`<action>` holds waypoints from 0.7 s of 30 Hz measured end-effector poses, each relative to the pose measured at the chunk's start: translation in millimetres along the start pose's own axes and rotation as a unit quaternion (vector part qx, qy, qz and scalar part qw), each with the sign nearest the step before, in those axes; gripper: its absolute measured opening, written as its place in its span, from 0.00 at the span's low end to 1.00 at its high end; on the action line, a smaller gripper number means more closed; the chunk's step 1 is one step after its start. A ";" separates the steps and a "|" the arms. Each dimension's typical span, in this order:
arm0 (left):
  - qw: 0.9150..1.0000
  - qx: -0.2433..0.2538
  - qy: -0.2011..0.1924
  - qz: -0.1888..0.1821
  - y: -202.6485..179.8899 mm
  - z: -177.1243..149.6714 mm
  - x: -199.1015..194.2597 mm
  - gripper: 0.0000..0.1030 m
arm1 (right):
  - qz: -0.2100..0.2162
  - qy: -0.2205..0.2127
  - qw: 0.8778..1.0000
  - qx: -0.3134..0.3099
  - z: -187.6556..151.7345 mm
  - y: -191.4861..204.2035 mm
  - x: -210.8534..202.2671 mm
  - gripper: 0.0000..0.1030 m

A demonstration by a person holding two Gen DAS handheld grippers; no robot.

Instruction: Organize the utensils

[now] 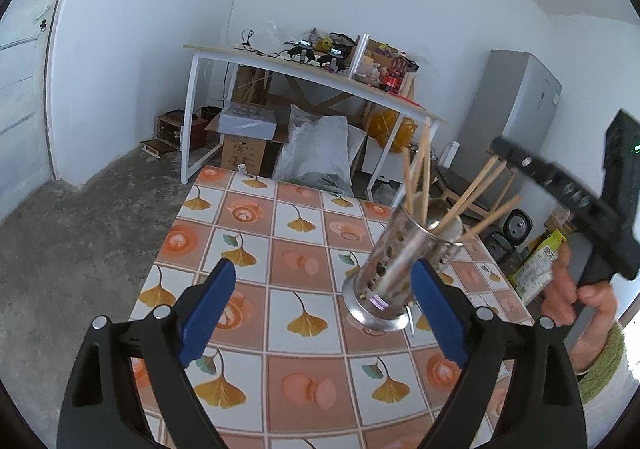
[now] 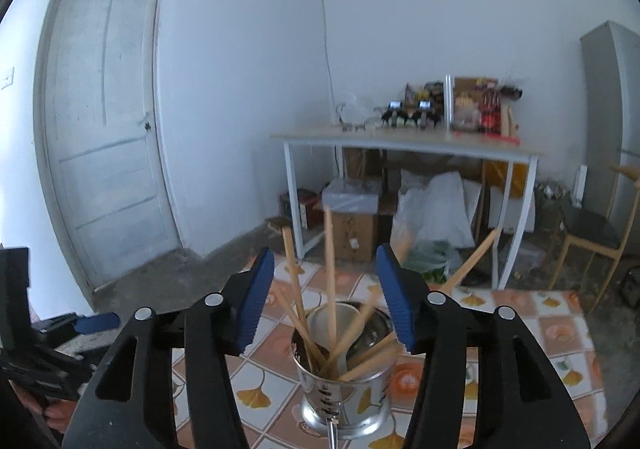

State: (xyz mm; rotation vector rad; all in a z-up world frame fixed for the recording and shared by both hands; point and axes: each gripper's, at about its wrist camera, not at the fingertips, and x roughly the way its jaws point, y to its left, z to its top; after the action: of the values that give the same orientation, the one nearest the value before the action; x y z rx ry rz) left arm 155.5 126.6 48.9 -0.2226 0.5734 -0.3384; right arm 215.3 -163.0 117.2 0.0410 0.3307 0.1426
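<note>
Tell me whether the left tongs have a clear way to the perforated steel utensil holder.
Probably yes. The left tongs stand open, and the perforated steel utensil holder stands just ahead by their right finger on the tiled tablecloth, nothing between.

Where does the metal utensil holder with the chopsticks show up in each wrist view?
Left wrist: metal utensil holder right of centre, on the tiled tablecloth, beside the gripper's right finger.
Right wrist: holder bottom centre, below the open jaws.
Shared landmark: white-legged table.
</note>
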 end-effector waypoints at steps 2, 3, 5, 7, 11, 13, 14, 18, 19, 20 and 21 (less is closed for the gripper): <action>1.000 -0.002 0.001 -0.002 -4.3 -2.4 -4.2 0.86 | -0.004 -0.008 1.000 0.002 2.4 -3.1 -18.4 0.57; 1.000 -0.005 0.003 -0.005 -7.1 -4.4 -8.2 0.87 | -0.006 -0.012 1.000 0.006 2.6 -4.9 -28.9 0.58; 1.000 -0.008 0.008 -0.005 -11.5 -7.5 -13.2 0.89 | -0.012 -0.013 1.000 0.016 0.2 -8.9 -53.3 0.62; 1.000 -0.012 0.012 -0.003 -15.8 -11.5 -19.2 0.92 | -0.020 -0.011 0.999 0.028 -7.1 -12.9 -77.8 0.65; 0.999 -0.020 0.023 0.020 -25.4 -20.9 -33.0 0.95 | -0.034 0.028 0.997 0.056 -32.8 -10.7 -110.8 0.75; 0.999 -0.022 0.032 0.035 -30.3 -26.5 -36.7 0.94 | -0.045 0.059 0.995 0.063 -47.2 -6.9 -116.4 0.77; 0.998 -0.021 0.036 0.042 -33.3 -30.2 -39.3 0.95 | -0.055 0.078 0.993 0.066 -56.4 -3.9 -118.9 0.77; 0.996 -0.015 0.056 0.071 -43.7 -43.6 -48.9 0.95 | -0.072 0.128 0.986 0.082 -84.4 4.1 -125.4 0.80; 0.995 -0.012 0.059 0.080 -46.2 -46.8 -51.1 0.95 | -0.075 0.134 0.984 0.086 -89.0 5.1 -127.2 0.80; 0.995 -0.007 0.061 0.084 -48.7 -50.4 -53.6 0.94 | -0.080 0.140 0.983 0.091 -93.2 6.5 -128.2 0.82; 0.994 -0.001 0.061 0.088 -50.5 -53.1 -56.2 0.95 | -0.083 0.144 0.982 0.094 -96.7 8.1 -129.3 0.83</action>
State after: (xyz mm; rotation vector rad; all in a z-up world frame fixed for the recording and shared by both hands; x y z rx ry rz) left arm 68.7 95.1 48.2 -0.1515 0.7092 -0.1808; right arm 61.7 -172.2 67.8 0.1795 0.6352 -0.0503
